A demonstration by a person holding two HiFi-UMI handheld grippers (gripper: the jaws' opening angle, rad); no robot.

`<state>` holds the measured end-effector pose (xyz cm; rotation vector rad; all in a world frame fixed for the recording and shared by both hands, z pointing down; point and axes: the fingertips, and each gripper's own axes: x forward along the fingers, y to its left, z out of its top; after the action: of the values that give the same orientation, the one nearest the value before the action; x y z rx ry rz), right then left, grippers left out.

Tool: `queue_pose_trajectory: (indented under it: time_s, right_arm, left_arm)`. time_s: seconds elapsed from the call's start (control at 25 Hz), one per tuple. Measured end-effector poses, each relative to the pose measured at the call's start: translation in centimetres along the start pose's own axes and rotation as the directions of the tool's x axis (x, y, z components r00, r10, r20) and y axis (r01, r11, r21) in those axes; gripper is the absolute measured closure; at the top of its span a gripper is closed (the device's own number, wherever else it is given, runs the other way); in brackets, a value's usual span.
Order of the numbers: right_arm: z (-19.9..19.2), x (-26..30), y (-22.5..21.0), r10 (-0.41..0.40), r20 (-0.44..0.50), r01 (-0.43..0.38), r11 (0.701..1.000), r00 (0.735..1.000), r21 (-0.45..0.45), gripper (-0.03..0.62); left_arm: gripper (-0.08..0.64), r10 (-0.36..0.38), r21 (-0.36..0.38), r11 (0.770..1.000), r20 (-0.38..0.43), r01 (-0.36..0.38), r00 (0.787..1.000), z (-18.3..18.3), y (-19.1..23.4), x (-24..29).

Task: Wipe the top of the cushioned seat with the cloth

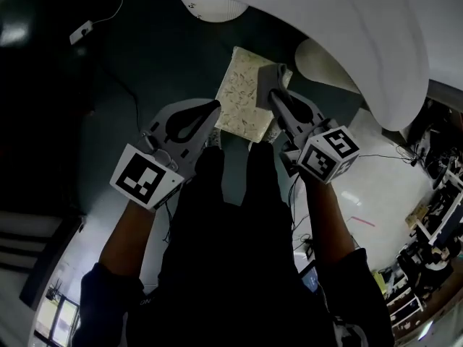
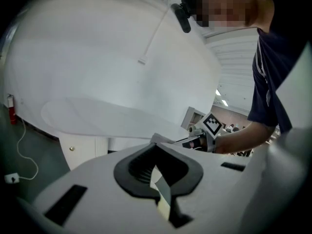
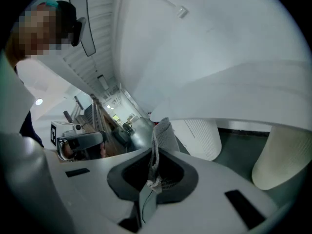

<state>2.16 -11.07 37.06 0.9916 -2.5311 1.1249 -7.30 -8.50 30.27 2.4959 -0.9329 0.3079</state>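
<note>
In the head view the cushioned seat (image 1: 242,96), a pale square pad with a speckled pattern, lies below me on the dark floor. A grey cloth (image 1: 273,76) rests over its right far corner. My right gripper (image 1: 273,92) is shut on that cloth, and in the right gripper view the cloth (image 3: 163,135) sticks up from between the jaws of the right gripper (image 3: 151,179). My left gripper (image 1: 215,107) meets the seat's left edge. In the left gripper view the left gripper (image 2: 161,179) is shut on a thin pale edge (image 2: 163,206), which looks like the seat's.
A big white round table (image 1: 347,20) overhangs the far right, with a pale pedestal (image 1: 325,63) beside the seat. A white cable with a plug (image 1: 81,31) lies on the floor at far left. The person's dark legs (image 1: 231,230) stand just behind the seat.
</note>
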Motion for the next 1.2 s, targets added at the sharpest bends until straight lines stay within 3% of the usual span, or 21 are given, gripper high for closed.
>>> queue_pose_trajectory:
  time_s: [0.4, 0.8, 1.2]
  right_arm:
    - [-9.3, 11.0, -11.0, 0.03, -0.16, -0.022, 0.998, 0.987, 0.056, 0.559]
    - [-17.6, 21.1, -15.7, 0.05, -0.28, -0.031, 0.997, 0.959, 0.072, 0.558]
    - [-21.7, 21.7, -22.3, -0.092, -0.332, 0.133, 0.986, 0.939, 0.103, 0.558]
  left_arm:
    - [0.554, 0.122, -0.161, 0.978, -0.09, -0.135, 0.988, -9.8, 4.6, 4.3]
    - [0.554, 0.19, -0.276, 0.931, -0.188, -0.237, 0.964, -18.0, 8.5, 3.4]
    - [0.554, 0.176, -0.319, 0.914, -0.249, -0.252, 0.952, -22.3, 9.3, 4.4]
